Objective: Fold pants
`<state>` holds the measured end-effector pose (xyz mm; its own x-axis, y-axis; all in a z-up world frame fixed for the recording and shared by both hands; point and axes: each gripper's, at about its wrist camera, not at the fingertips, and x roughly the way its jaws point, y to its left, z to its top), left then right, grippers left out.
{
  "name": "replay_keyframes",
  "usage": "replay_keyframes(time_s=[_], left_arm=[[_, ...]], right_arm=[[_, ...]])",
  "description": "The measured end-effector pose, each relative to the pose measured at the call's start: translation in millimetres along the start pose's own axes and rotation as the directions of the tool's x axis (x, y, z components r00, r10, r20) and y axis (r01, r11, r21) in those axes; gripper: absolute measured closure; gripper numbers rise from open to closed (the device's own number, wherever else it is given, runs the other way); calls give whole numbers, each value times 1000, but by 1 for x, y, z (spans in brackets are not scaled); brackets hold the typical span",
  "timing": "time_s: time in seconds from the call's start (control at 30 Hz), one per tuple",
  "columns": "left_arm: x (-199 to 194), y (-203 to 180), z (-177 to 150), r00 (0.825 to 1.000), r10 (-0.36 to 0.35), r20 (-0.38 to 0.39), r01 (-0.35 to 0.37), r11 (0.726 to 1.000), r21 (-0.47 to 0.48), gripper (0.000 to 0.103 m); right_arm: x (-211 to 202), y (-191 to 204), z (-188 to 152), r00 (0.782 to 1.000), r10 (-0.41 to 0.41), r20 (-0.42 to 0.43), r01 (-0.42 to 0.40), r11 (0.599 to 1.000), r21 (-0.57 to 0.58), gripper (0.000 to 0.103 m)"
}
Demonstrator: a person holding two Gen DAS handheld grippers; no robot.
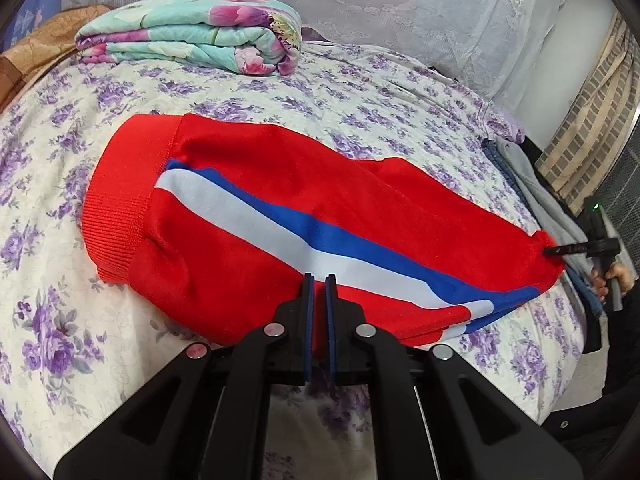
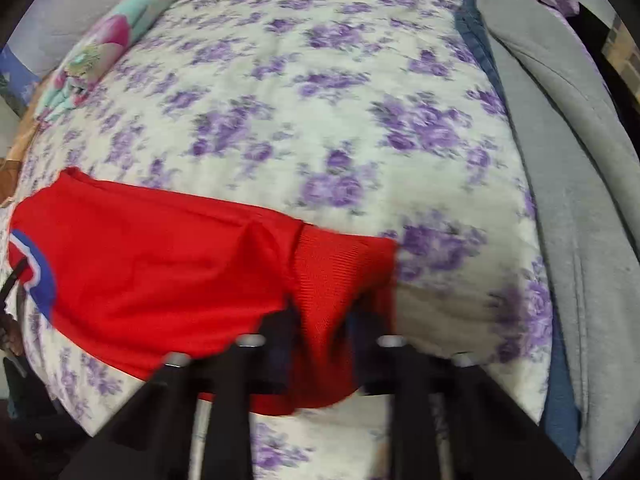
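Fabric of the red track pants looked soft and light; left tongs were clamped on their folded edge, right tongs pinched the ribbed cuff.

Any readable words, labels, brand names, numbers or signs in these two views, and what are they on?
None: no text shows in either view.
Red pants: only a blue and white stripe, no logo or tag visible.
Floral bedsheet and folded quilt: flower prints only.
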<state>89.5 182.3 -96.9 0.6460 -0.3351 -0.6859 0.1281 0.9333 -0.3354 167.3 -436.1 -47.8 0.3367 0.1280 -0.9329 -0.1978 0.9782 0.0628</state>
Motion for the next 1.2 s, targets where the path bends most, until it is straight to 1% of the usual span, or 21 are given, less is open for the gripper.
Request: replay_keyframes(time_s=[0.07,0.2,0.23,0.3,0.33,0.43,0.5,0.57,0.6,0.63,0.7,0.77,0.83,0.9,0.93,0.97,1.0,1.03,1.07,1.13,1.2], left_arm=[[1,-1,0,1000,12,2,-12,1000,-1,99],[1,2,0,1000,15,5,-15,1000,-18,99],[1,2,0,1000,18,4,-18,1000,-18,99],[0,0,1,1000,29,0,-29,999,-16,99],[-2,-2,1,999,36,-2,-37,999,-15,99],[-11,-13,1,999,39,8,-39,999,-7,99],[-20,-27,3,1000,-1,27,1,1000,14,99],[-27,-52,9,998,-36,49,32,996,78,99],[-28,-69,14,997,-51,52,45,992,117,99],[-25,-84,19,997,-72,37,66,989,136,98],[-6,-112,27,995,-93,-33,97,983,157,97],[21,-133,27,989,-114,-97,129,976,176,97],[57,-150,18,979,-103,-176,140,967,212,97],[85,-153,3,961,-90,-260,150,963,223,97],[95,-153,-3,959,-72,-273,138,964,227,97],[94,-151,-5,964,-78,-256,139,963,229,97],[94,-152,-5,962,-79,-262,142,962,231,97],[94,-151,-4,961,-82,-264,145,962,230,97],[95,-149,-4,960,-90,-266,152,963,222,97],[94,-147,-5,958,-100,-267,159,964,211,97],[93,-147,-5,958,-104,-266,162,965,206,97]], right_arm=[[-9,3,3,998,-30,51,30,999,-10,86],[27,-9,4,999,0,-38,0,1000,12,80],[27,-12,4,1000,15,-21,-15,1000,24,79],[20,-17,7,999,27,-36,-25,999,44,69],[10,-20,9,999,2,-35,0,998,55,57],[-19,-7,13,998,-55,12,55,998,24,55],[-36,16,19,992,-110,58,112,993,-29,52],[-43,56,32,980,-185,73,193,970,-145,41],[-42,69,38,972,-224,73,233,955,-181,40],[-42,87,40,947,-311,78,320,917,-238,36],[-39,104,41,927,-368,79,374,880,-294,30],[-31,98,39,923,-383,44,379,883,-277,28],[-14,78,29,901,-432,-31,412,878,-242,28],[10,51,16,890,-442,-113,418,889,-188,28],[23,39,12,895,-422,-142,400,902,-160,28],[31,30,10,912,-377,-161,360,924,-128,28],[37,19,9,939,-300,-171,290,954,-78,28],[35,5,10,970,-181,-164,180,983,-21,28],[30,-6,11,984,-81,-161,85,996,18,28],[12,-24,13,992,-8,-129,18,997,78,29],[-14,-32,17,995,-26,-93,35,994,99,29]])
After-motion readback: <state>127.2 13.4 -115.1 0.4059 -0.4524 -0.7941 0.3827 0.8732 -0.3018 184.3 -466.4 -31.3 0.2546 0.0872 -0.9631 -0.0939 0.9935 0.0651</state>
